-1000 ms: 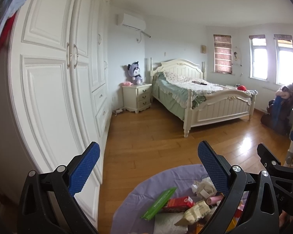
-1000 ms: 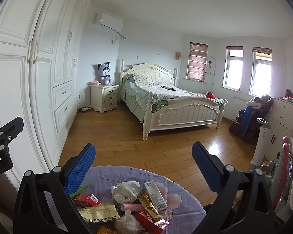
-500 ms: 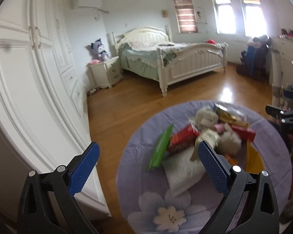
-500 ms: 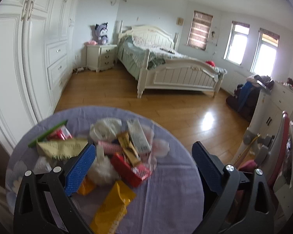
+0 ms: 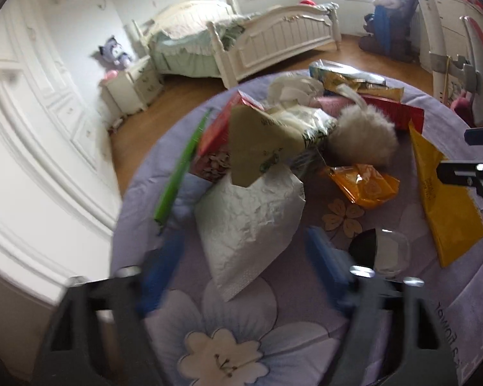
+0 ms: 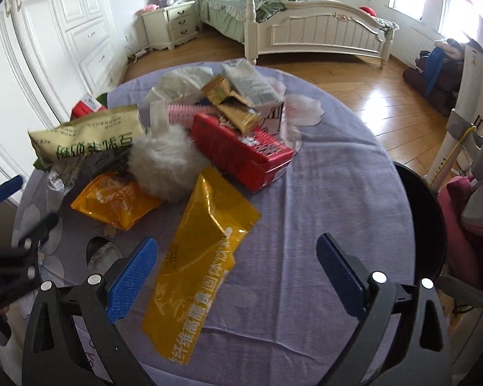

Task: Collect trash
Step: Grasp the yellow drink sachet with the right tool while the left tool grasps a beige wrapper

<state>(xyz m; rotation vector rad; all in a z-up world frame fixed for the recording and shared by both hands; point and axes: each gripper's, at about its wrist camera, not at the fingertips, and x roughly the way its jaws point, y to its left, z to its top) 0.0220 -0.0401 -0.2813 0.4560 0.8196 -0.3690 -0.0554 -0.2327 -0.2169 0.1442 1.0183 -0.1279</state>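
A pile of trash lies on a round table with a lilac flowered cloth (image 6: 331, 193). It holds a white paper bag (image 5: 248, 218), a green wrapper (image 5: 177, 173), a long yellow pouch (image 6: 203, 257), an orange packet (image 6: 116, 202), a red box (image 6: 241, 151), a beige-green packet (image 6: 87, 138) and a white fluffy ball (image 6: 164, 167). My left gripper (image 5: 244, 263) is open, blurred, its fingers either side of the white bag's near end. My right gripper (image 6: 238, 273) is open, above the yellow pouch's near end.
A black round bin (image 6: 425, 218) stands at the table's right edge. A small clear cup (image 5: 386, 251) lies on the cloth near the left gripper. White wardrobes (image 6: 48, 48) stand left, a bed (image 6: 306, 25) beyond on wooden floor, a pink chair (image 6: 467, 206) right.
Both grippers have tilted down and come closer to the table, so the trash pile now fills both views. The left gripper has come down around the white bag. Both stay open.
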